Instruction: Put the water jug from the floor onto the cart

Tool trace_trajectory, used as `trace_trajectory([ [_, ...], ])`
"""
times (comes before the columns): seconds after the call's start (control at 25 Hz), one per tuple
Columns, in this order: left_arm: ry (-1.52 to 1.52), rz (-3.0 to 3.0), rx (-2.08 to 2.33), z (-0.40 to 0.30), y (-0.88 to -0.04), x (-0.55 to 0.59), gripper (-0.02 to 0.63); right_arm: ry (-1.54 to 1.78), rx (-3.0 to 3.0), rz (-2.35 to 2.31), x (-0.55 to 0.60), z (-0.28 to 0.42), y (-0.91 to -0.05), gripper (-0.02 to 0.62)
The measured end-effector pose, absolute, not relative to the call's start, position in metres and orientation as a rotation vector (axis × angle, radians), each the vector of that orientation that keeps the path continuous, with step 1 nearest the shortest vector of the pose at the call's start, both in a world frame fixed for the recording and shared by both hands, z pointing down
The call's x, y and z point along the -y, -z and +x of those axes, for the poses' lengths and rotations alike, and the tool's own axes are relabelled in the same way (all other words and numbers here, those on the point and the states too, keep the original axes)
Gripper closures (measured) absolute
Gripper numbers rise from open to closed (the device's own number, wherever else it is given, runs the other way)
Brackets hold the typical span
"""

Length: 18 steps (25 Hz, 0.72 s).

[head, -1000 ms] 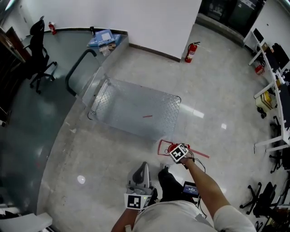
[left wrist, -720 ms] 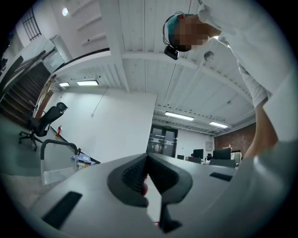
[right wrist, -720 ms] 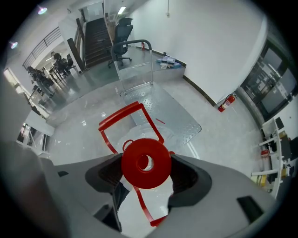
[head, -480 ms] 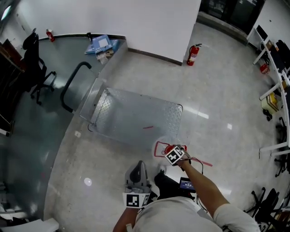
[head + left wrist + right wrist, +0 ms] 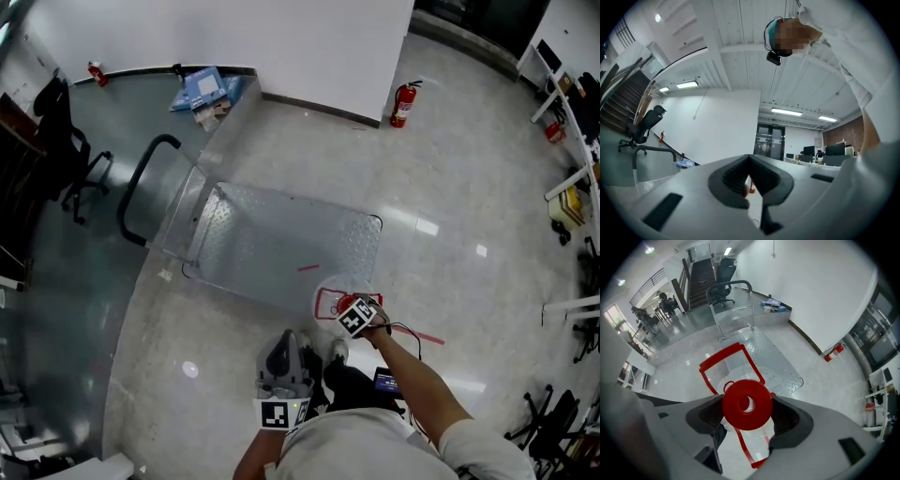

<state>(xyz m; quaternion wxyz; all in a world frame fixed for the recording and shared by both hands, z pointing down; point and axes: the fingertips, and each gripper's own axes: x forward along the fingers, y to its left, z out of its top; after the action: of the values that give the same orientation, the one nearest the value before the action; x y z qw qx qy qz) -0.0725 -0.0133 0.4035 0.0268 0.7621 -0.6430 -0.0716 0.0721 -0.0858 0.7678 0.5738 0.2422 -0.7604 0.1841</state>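
The water jug (image 5: 330, 302) is clear plastic with a red carry frame and a red cap (image 5: 747, 404). My right gripper (image 5: 347, 307) is shut on the jug's cap and neck, with one jaw on each side of the cap in the right gripper view. The jug is at the near edge of the cart (image 5: 281, 242), a low metal platform with a black push handle (image 5: 139, 187). The frames do not show whether the jug is off the floor. My left gripper (image 5: 286, 364) is held close to my body, pointing up, shut on nothing.
A red fire extinguisher (image 5: 403, 103) stands by the white wall beyond the cart. Papers and boxes (image 5: 206, 92) lie at the wall's corner. Office chairs (image 5: 70, 155) stand far left, and desks line the right side. My feet and a small device (image 5: 386, 380) are on the floor behind the jug.
My right gripper and the jug have shifted a little left, closer to the cart's near edge. The left gripper has stayed by my body.
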Motion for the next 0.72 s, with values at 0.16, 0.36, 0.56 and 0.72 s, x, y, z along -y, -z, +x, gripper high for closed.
trace_trajectory([
  [0.16,0.199,2.361,1.915,-0.078,-0.422,0.04,0.607,-0.456,1.762,0.603,0.108,0.067,-0.784,0.291],
  [0.36,0.193,2.409,1.822,-0.076,-0.427,0.071,0.607,-0.493,1.756,0.639,0.12,0.069,-0.792,0.291],
  [0.56,0.18,2.431,1.789,-0.079,-0.434,0.092,0.607,-0.537,1.756,0.674,0.129,0.067,-0.804,0.291],
  [0.72,0.173,2.428,1.773,-0.08,-0.44,0.1,0.607,-0.546,1.762,0.681,0.135,0.06,-0.809,0.291],
])
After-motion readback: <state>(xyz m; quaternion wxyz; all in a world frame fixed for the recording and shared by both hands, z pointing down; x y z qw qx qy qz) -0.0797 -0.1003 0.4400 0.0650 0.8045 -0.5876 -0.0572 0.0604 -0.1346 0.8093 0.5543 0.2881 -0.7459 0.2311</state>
